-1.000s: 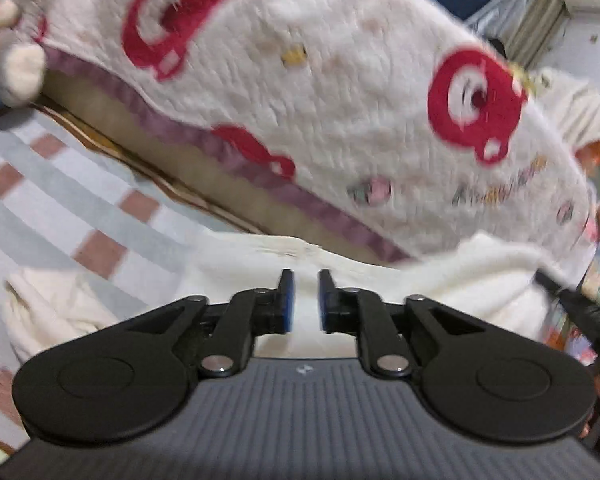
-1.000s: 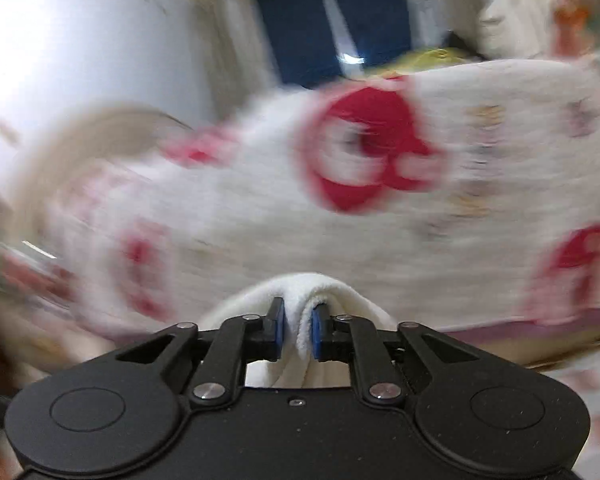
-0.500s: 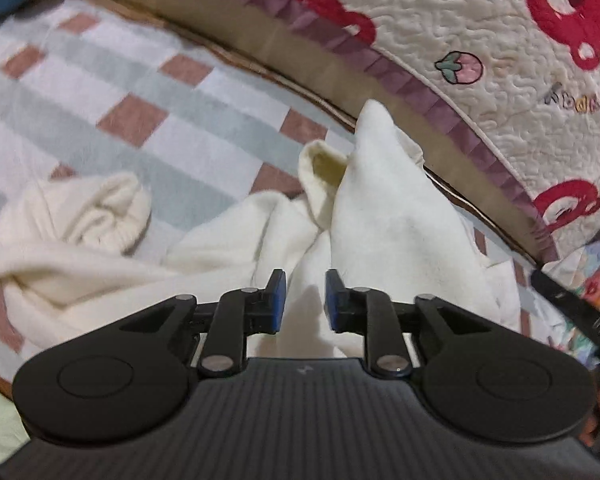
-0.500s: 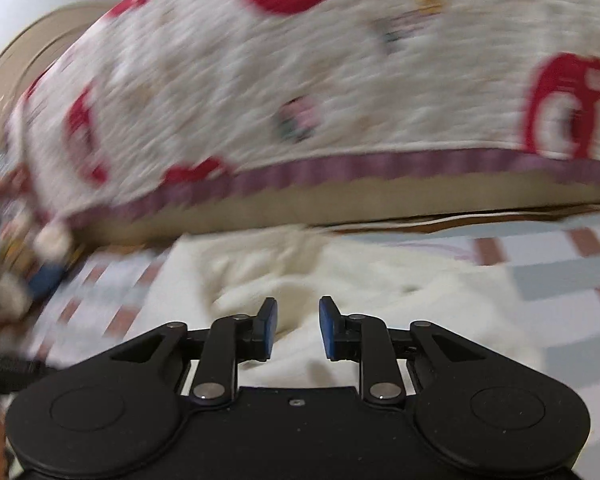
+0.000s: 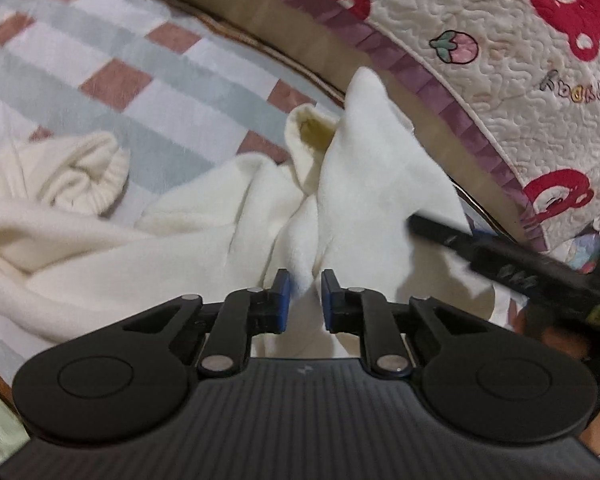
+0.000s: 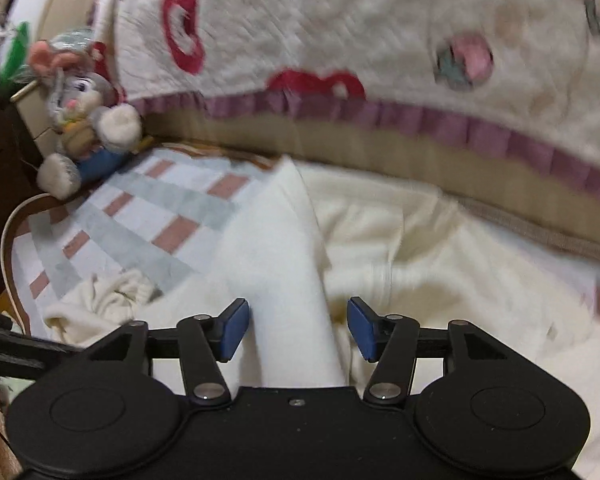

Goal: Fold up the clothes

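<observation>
the cream sweater [image 5: 148,240] lies spread across the checked blanket [image 5: 112,60] on the bed, its ribbed cuff [image 5: 96,176] curled up at the far left and a tall ridge of cloth standing up through the middle. the left gripper [image 5: 304,300] is low over the near edge, and its jaws are closing on a fold of that ridge: the cloth runs up between the blue pads [image 5: 283,300], which look to be just pinching it, likely to keep this edge anchored while the other side is let go.

over in the right wrist view, the right gripper [image 6: 298,328] has its jaws opening, already wide. a band of the sweater [image 6: 280,280] passes between the pads [image 6: 232,330] with clear gaps either side, so nothing is gripped there; it reads as a release, laying that part down on the bed. the view is blurred, so fine folds are hard to make out.

beyond it all, the quilted cover [image 5: 480,40] with red bear prints hangs along the far side, and a stuffed rabbit [image 6: 84,120] sits at the far left corner, well apart from the work. the fold looks early, the garment not yet flat.
</observation>
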Demonstrator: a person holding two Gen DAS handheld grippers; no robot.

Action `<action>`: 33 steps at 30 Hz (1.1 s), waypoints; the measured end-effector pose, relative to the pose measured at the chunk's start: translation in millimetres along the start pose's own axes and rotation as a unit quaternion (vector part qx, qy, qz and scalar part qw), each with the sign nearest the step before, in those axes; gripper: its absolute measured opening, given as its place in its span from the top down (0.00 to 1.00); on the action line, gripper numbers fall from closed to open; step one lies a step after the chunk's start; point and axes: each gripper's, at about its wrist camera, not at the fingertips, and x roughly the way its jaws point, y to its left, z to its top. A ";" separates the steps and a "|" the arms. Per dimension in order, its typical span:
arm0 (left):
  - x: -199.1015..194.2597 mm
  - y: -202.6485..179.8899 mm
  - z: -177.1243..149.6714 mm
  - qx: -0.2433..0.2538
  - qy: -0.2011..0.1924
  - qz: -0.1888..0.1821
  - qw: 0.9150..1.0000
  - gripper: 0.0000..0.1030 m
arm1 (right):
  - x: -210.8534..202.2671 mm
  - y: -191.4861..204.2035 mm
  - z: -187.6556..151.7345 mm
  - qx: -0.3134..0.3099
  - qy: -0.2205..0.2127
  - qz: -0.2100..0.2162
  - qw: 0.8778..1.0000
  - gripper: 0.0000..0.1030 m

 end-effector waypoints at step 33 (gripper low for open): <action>29.0 -23.2 -17.2 0.036 0.078 -0.063 0.994 0.44 | -276.0 -178.4 -170.6 0.263 -0.094 -0.311 0.909 0.92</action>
